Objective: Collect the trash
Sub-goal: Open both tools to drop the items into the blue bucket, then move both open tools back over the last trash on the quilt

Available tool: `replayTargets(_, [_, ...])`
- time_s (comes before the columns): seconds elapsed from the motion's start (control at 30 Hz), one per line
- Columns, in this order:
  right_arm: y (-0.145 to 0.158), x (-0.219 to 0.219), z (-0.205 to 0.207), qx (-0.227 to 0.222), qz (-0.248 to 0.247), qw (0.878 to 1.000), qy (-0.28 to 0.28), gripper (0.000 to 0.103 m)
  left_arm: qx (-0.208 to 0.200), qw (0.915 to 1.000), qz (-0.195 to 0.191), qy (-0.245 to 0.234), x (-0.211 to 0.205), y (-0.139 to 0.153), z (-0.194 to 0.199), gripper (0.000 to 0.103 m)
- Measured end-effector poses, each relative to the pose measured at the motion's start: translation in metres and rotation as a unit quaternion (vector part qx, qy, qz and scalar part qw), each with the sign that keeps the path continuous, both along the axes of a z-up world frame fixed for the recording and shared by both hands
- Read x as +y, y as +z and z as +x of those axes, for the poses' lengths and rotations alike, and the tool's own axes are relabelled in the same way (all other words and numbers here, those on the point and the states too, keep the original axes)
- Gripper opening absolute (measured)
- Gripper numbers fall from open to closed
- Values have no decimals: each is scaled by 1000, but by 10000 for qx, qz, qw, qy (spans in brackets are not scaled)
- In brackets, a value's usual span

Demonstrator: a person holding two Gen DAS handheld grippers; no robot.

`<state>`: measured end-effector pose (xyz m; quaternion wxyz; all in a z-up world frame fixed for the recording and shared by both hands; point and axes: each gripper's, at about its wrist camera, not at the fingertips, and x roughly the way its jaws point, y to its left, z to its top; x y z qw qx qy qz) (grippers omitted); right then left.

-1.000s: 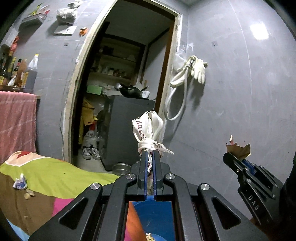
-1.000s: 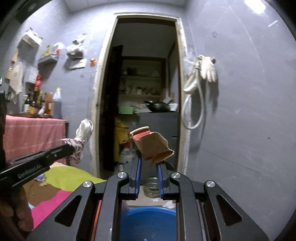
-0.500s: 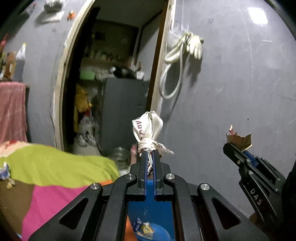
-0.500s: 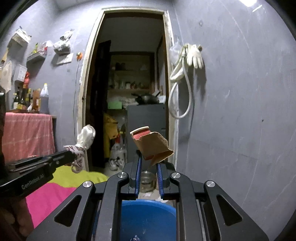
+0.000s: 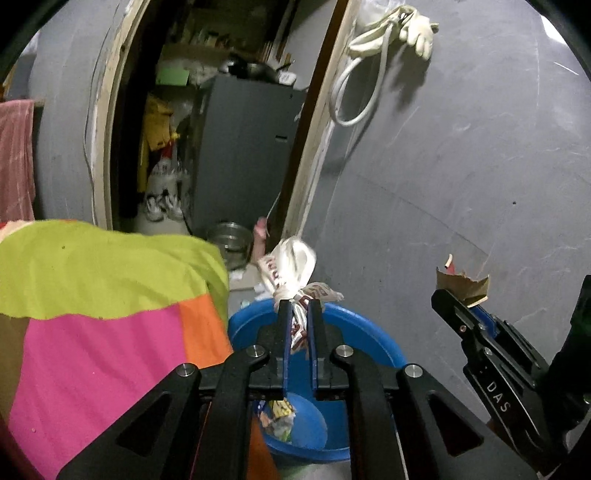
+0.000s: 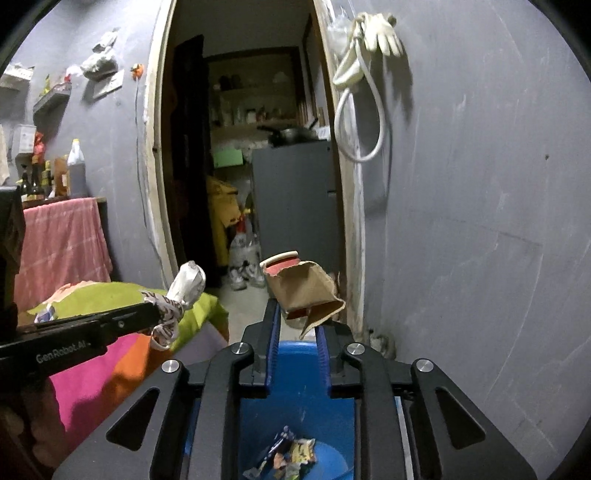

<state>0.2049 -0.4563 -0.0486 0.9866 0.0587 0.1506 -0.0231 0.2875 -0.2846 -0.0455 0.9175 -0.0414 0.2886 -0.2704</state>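
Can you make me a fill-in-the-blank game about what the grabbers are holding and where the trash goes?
1. The left gripper pinches a twisted white ____ wrapper.
2. The right gripper holds a torn ____ paper bag.
3. Below both grippers sits a round ____ basin with some trash already inside.
4. A pair of white ____ hangs on the grey wall with a hose.

Missing words: plastic; brown; blue; gloves
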Motion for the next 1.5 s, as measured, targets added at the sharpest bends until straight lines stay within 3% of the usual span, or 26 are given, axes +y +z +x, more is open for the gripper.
replayTargets(0.2, [-2, -1, 4, 127, 38, 9999, 44, 28, 152, 9999, -63, 1, 3, 0, 9, 10])
replayTargets(0.4, [3, 0, 11, 224, 48, 9997, 131, 41, 114, 9997, -190, 90, 16, 11, 6, 20])
replayTargets(0.53, [10, 3, 12, 217, 64, 9996, 171, 43, -4, 9994, -292, 204, 30, 24, 2, 24])
replayTargets(0.73, [39, 12, -5, -251, 35, 9996, 144, 57, -271, 9975, -499, 429, 57, 50, -10, 43])
replayTargets(0.8, [52, 18, -12, -457, 39, 9988, 162, 73, -433, 9959, -586, 543, 72, 62, -17, 57])
replayTargets(0.97, [86, 40, -27, -909, -40, 9955, 268, 85, -851, 9902, -739, 830, 108, 92, -40, 86])
replayTargets(1.07, [103, 58, -35, -1153, -98, 9926, 365, 96, -1107, 9850, -786, 1069, 133, 105, -53, 95])
replayTargets(1.17, [118, 78, -43, -1388, -135, 9890, 500, 103, -1313, 9796, -810, 1291, 160, 114, -66, 97])
replayTargets(1.37, [136, 121, -53, -1638, -216, 9832, 779, 103, -1647, 9703, -605, 1667, 214, 125, -93, 101])
replayTargets(1.5, [138, 149, -51, -1656, -241, 9811, 976, 103, -1592, 9674, -423, 1922, 253, 120, -99, 101])
